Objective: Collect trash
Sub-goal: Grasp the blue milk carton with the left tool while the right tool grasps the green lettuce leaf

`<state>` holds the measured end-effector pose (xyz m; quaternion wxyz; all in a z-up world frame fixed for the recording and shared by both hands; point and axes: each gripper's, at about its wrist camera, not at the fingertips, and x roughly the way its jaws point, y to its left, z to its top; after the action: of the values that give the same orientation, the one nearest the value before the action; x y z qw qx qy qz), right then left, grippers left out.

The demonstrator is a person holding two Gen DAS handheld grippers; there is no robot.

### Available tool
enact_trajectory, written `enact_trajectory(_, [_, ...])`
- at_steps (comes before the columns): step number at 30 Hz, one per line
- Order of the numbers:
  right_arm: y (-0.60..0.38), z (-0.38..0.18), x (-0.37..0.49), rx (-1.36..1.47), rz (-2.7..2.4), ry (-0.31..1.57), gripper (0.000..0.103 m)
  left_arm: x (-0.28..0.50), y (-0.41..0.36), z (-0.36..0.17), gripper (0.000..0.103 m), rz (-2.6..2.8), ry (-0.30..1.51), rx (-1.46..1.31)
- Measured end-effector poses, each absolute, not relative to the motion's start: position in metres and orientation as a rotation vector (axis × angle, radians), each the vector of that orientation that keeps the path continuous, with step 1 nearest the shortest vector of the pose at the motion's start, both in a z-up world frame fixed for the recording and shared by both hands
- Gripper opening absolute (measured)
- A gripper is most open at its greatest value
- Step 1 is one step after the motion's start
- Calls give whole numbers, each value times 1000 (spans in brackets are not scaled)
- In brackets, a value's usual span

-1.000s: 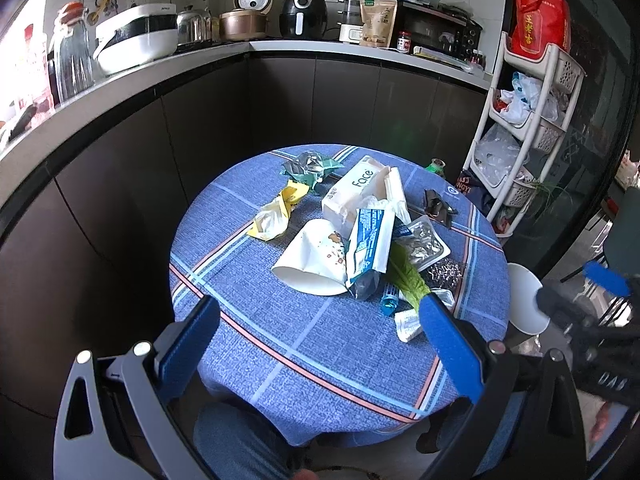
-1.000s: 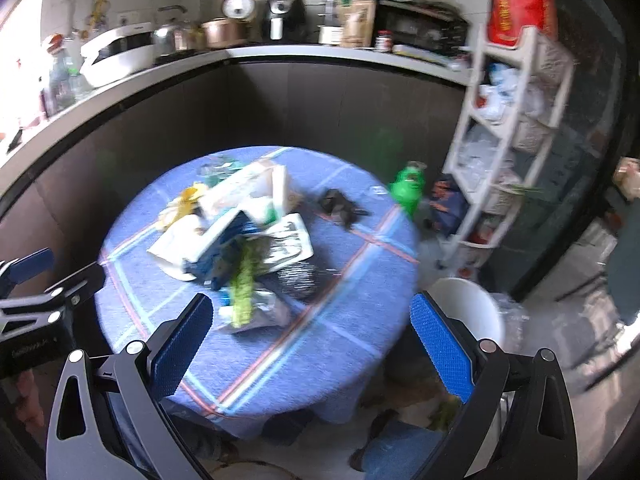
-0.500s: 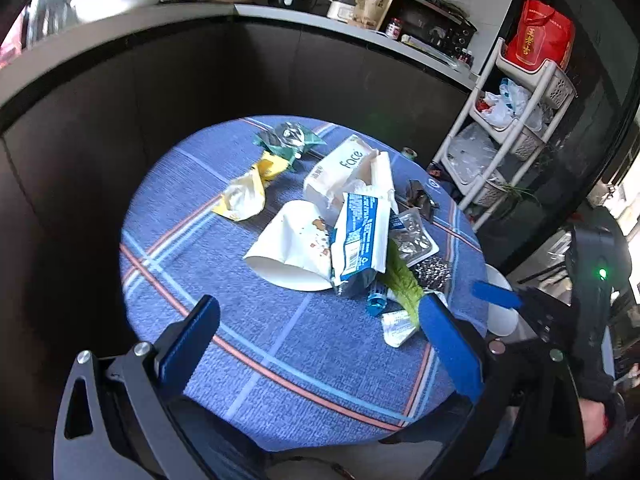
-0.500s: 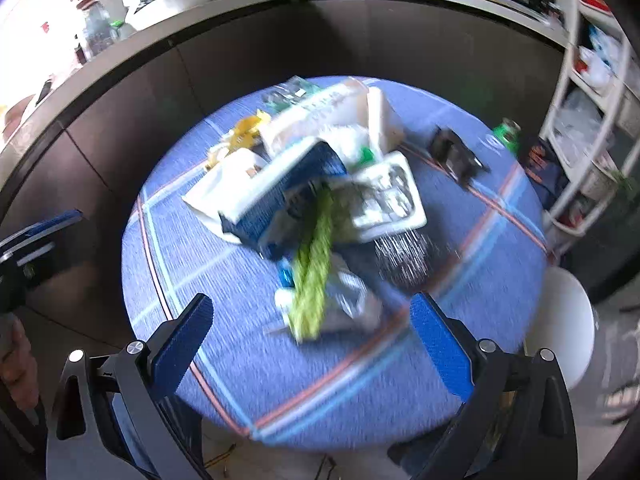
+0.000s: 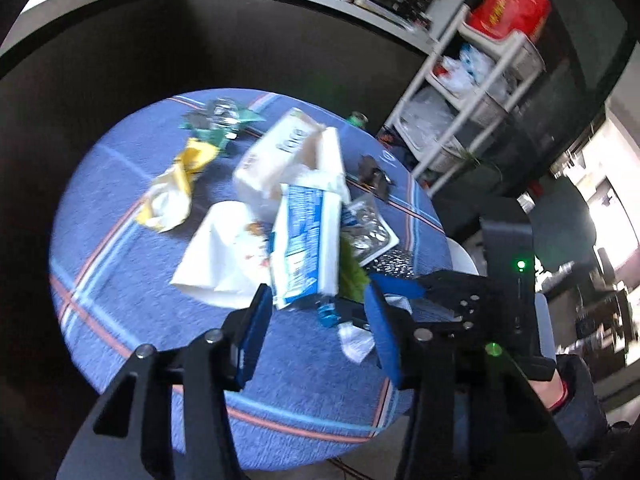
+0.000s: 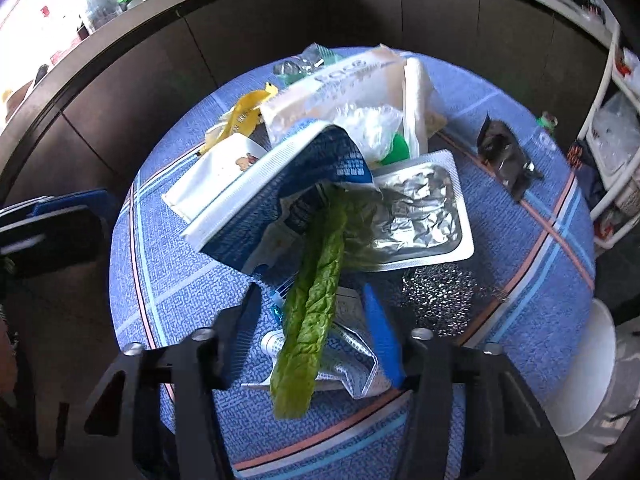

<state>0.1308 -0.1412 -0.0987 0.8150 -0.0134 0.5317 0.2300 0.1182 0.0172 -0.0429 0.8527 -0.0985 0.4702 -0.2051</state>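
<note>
The trash sits heaped around the middle of your round bench (image 6: 520, 152), on its blue striped cloth. A long green lettuce leaf (image 6: 316, 304) runs from the heap toward the near edge, lying over a crumpled silver wrapper (image 6: 352, 356) and a small tube (image 6: 274, 343). Above it a blue-and-white pouch (image 6: 280, 184) leans on a foil tray (image 6: 420, 216), with a white tissue pack (image 6: 344, 88) behind them and a yellow wrapper (image 6: 244, 114) toward the far left edge.

Your right tool (image 6: 312, 312) has its fingers spread on either side of the leaf's lower half, gripping nothing; whether a pad touches the leaf you cannot tell. Your left tool (image 5: 320, 320) is also spread, gripping nothing, aimed at the pouch's (image 5: 306, 248) near end, beside a white paper bag (image 5: 224, 256). A white bin (image 6: 588, 372) stands off the right edge.
</note>
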Motion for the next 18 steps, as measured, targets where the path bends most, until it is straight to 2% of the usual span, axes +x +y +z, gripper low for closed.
enact_trajectory(1, [-142, -101, 132, -26, 491, 1136, 26, 124, 11, -45, 48, -439, 992, -196])
enact_trajectory(3, [-144, -103, 133, -9, 511, 1140, 17, 133, 1, -48, 57, -437, 992, -173])
enact_trajectory(5, [-143, -102, 133, 3, 524, 1134, 10, 145, -9, -55, 61, -424, 1016, -133])
enact_trajectory(8, [-149, -91, 127, 21, 534, 1099, 7, 157, -18, -63, 63, -413, 1050, -105])
enact_trajectory(10, [-153, -81, 124, 28, 528, 1070, 6, 163, -21, -69, 61, -414, 1074, -90])
enact_trajectory(12, [-157, -73, 122, 17, 514, 1048, 6, 170, -24, -75, 47, -420, 1111, -84])
enact_trajectory(18, [-169, -65, 121, 45, 482, 1035, 6, 183, -23, -91, 33, -400, 1165, -124])
